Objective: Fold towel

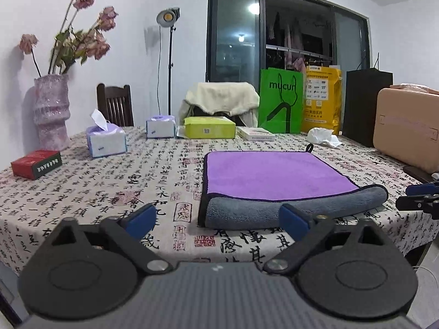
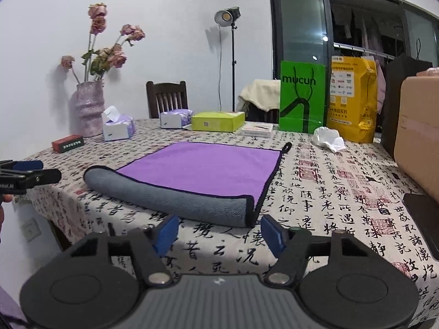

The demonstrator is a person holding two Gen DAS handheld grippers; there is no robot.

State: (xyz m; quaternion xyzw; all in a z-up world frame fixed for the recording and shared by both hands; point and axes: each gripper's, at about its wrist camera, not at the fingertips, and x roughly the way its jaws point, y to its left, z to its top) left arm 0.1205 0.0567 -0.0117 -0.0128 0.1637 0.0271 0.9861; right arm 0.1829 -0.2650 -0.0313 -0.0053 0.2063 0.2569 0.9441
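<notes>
A purple towel (image 1: 271, 172) with a grey underside lies flat on the table; its near edge is turned over into a grey roll (image 1: 288, 208). It also shows in the right wrist view (image 2: 203, 167), with the grey roll (image 2: 175, 194) in front. My left gripper (image 1: 219, 219) is open and empty, just short of the roll's left end. My right gripper (image 2: 219, 235) is open and empty, just short of the roll's right corner. Each gripper shows at the edge of the other's view: the right one (image 1: 419, 200), the left one (image 2: 30, 175).
The table (image 1: 109, 192) has a calligraphy-print cloth. Along its far side stand a pink vase (image 1: 50, 109), tissue boxes (image 1: 105, 138), a red box (image 1: 35, 163), a yellow-green box (image 1: 210, 127), a green bag (image 1: 279, 101), a yellow bag (image 1: 322, 101) and crumpled tissue (image 1: 323, 137). A tan case (image 1: 406, 128) stands right.
</notes>
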